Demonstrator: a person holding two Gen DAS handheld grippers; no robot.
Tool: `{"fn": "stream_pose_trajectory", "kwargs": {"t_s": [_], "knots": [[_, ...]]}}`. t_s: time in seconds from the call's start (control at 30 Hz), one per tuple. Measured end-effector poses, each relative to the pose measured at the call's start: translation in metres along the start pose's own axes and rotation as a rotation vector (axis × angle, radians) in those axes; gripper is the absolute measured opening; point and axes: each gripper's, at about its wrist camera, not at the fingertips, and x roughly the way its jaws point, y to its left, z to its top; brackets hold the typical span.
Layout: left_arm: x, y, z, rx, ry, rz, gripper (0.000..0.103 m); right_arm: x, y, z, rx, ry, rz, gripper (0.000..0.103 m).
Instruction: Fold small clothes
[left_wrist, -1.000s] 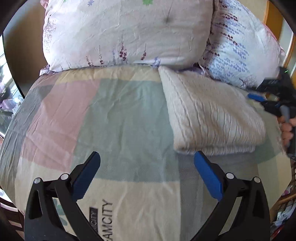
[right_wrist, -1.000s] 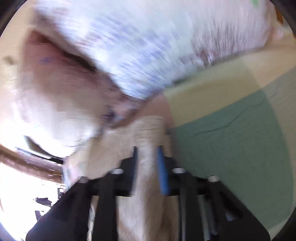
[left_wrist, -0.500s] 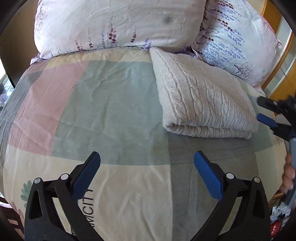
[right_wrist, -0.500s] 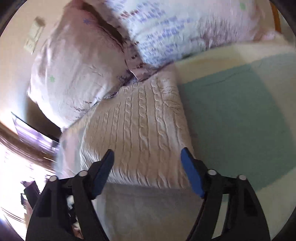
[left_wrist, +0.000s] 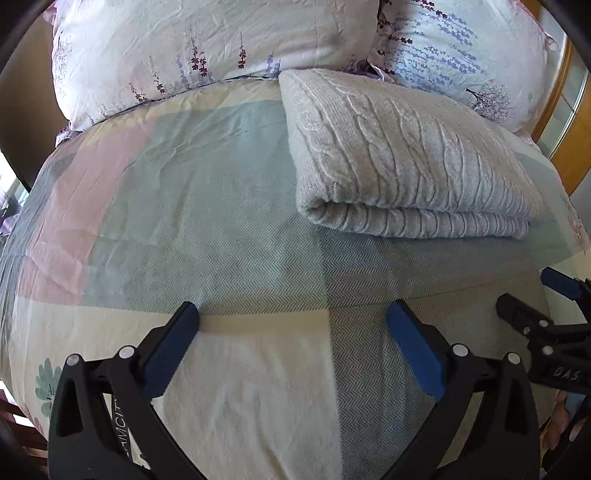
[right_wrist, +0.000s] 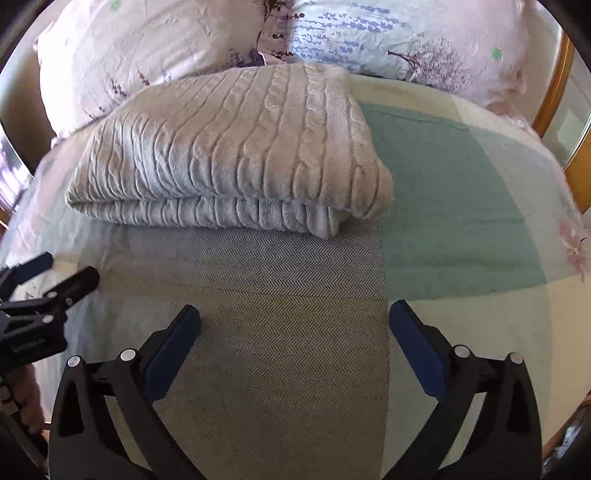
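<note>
A beige cable-knit sweater (left_wrist: 402, 158) lies folded into a thick rectangle on the bed, its far end against the pillows; it also shows in the right wrist view (right_wrist: 236, 147). My left gripper (left_wrist: 291, 325) is open and empty, hovering over the bedspread short of the sweater's folded edge. My right gripper (right_wrist: 293, 325) is open and empty too, also back from the sweater. Each gripper appears at the edge of the other's view: the right one (left_wrist: 532, 295) and the left one (right_wrist: 55, 273).
The bed has a patchwork bedspread (left_wrist: 184, 206) in pink, green, grey and cream. Two floral pillows (left_wrist: 207, 48) (left_wrist: 461, 55) stand at the head. A wooden frame (right_wrist: 554, 85) runs along the right side.
The right gripper has opened, let go of the sweater and pulled back from it. The left gripper has also drawn back, so the folded sweater now lies farther ahead.
</note>
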Motion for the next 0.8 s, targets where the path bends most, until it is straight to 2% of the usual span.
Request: {"fn": "stream_pose_trajectory", "kwargs": {"t_s": [0.17, 0.8], "knots": [[0.0003, -0.0012, -0.0002, 0.002, 0.003, 0.004, 0.101, -0.0059, 0.0003, -0.0064, 0.064, -0.038, -0.031, 0.102], [0.0015, -0.0008, 0.002, 0.013, 0.025, -0.001, 0.101, -0.0079, -0.001, -0.0093, 0.057, -0.056, -0.036, 0.102]]}}
